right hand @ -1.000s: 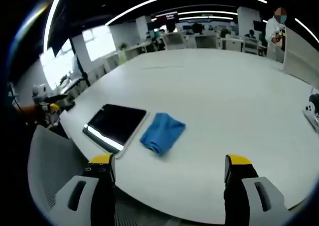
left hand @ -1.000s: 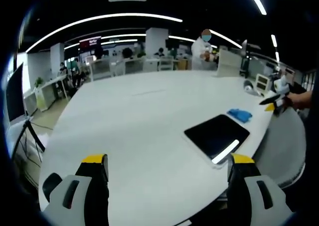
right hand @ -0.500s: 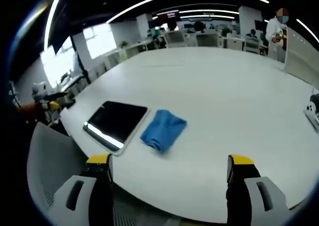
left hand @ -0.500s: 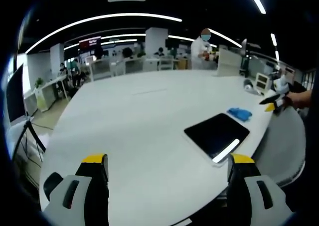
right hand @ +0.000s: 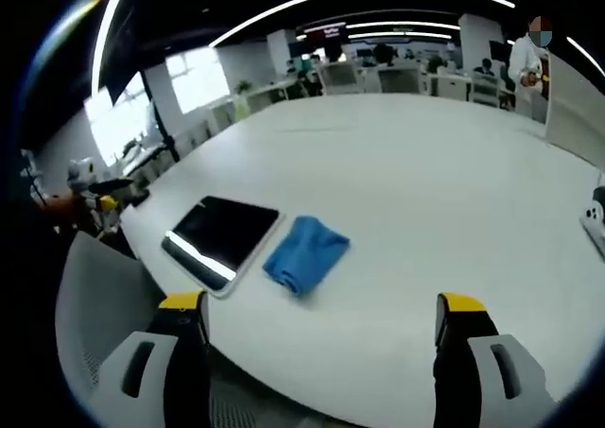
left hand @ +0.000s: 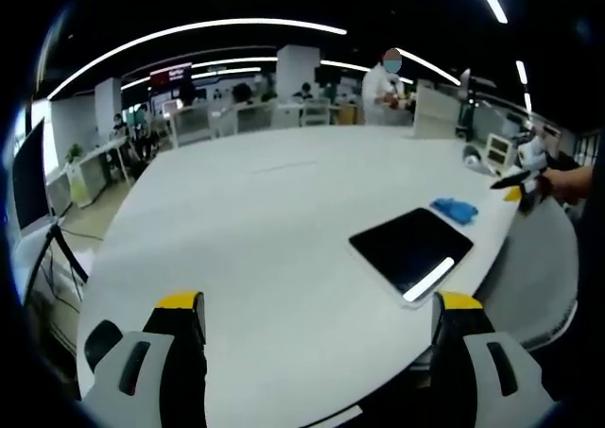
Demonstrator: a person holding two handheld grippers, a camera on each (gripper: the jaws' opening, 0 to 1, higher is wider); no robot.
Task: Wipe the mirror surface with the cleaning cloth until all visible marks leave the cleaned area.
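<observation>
Both tongs wide open, gripping nothing: left gripper (left hand: 312, 305), right gripper (right hand: 317, 305). Blue cloth (right hand: 305, 254) just beside mirror (right hand: 220, 236), at its 3 o'clock, on white table (right hand: 425, 192).

One mirror (right hand: 220, 236) and one blue cleaning cloth (right hand: 305, 254) are counted on the single white worktop (right hand: 425, 192). Two grippers are seen, left gripper (left hand: 321, 319) and right gripper (right hand: 321, 319), each with two yellow-tipped fingers (right hand: 459, 307).
</observation>
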